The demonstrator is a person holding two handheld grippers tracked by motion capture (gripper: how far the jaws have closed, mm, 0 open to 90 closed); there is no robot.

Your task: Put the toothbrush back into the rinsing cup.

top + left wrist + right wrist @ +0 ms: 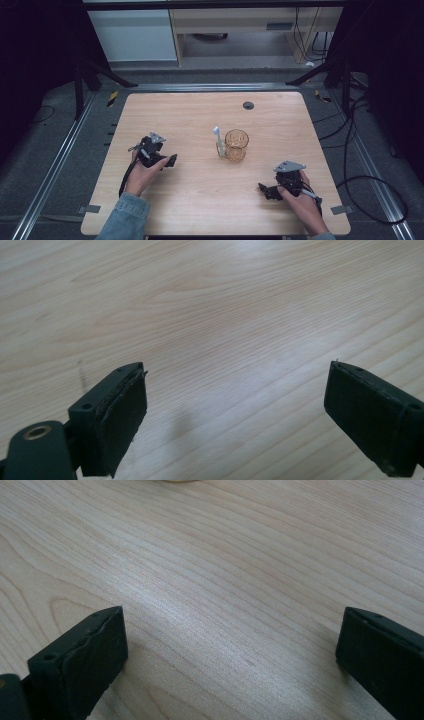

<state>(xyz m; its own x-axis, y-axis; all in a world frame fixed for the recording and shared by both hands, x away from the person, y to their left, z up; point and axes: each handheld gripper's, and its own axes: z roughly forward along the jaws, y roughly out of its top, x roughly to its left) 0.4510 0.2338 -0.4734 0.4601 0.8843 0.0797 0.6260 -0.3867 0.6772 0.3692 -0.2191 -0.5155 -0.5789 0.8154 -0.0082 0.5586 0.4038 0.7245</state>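
An amber glass mug (236, 145) stands upright near the middle of the wooden table (200, 115), with a toothbrush (218, 140) leaning at its left side, bristles up. My left gripper (171, 161) rests low at the table's left, held by a hand, and points right toward the mug. In the left gripper view, it (235, 405) is open over bare wood. My right gripper (262, 190) sits at the front right, pointing left. Its jaws (230, 655) are spread wide above bare wood, with the mug's base (175, 481) at the top edge.
A dark round cable port (248, 105) is set in the table near the far edge. Cables (360, 170) trail on the floor to the right. Metal rails (55, 165) run along both sides of the table.
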